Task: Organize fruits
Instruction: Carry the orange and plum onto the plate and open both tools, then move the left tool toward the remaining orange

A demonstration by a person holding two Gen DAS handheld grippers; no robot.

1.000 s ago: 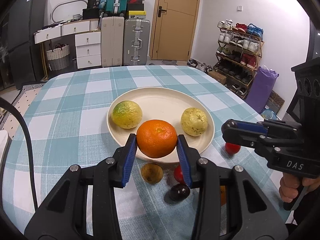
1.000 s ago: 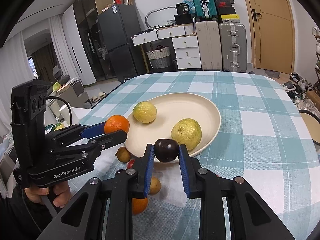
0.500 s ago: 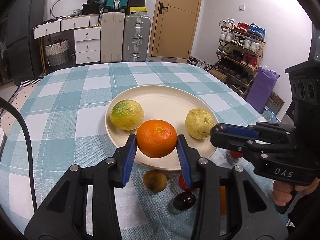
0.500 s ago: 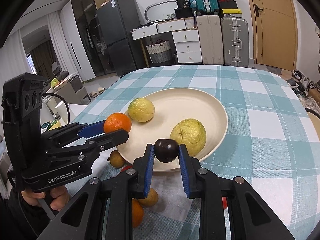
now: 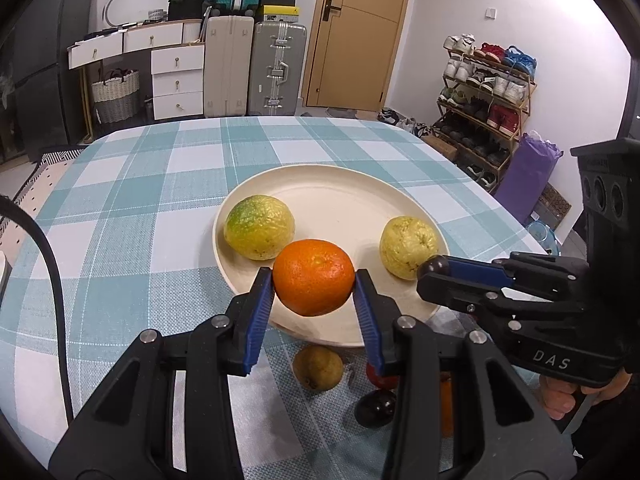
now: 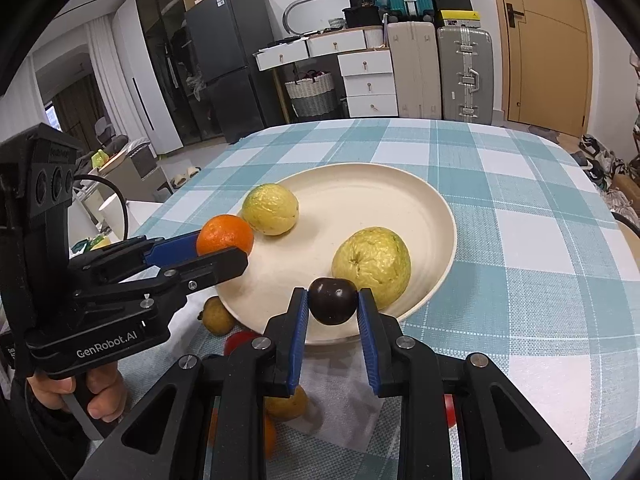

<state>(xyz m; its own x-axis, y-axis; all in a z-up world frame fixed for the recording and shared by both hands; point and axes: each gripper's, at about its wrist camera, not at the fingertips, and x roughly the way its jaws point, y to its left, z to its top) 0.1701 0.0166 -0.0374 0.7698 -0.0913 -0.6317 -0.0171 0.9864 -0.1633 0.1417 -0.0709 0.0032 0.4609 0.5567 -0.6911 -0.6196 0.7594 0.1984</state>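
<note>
My left gripper [image 5: 314, 280] is shut on an orange [image 5: 314, 278] and holds it above the near rim of the cream plate [image 5: 340, 196]. My right gripper [image 6: 333, 301] is shut on a dark plum [image 6: 333, 301] over the plate's [image 6: 368, 192] near edge. Two yellow-green guavas lie on the plate: one at the left [image 5: 259, 227], one at the right [image 5: 409, 247]. In the right wrist view the left gripper [image 6: 224, 248] shows with the orange [image 6: 225, 235], and the guavas [image 6: 271, 209] [image 6: 371, 265] too.
Loose fruit lies on the checked tablecloth [image 5: 132, 208] in front of the plate: a brownish fruit [image 5: 318, 367], a dark plum [image 5: 376, 408], a red fruit [image 5: 382, 378], an orange one [image 5: 446, 404]. Suitcases, drawers and a shoe rack stand behind the table.
Both grippers have moved forward towards the plate with their fruit. The orange and the plum now hang over its near rim. The fruit on the plate has not moved.
</note>
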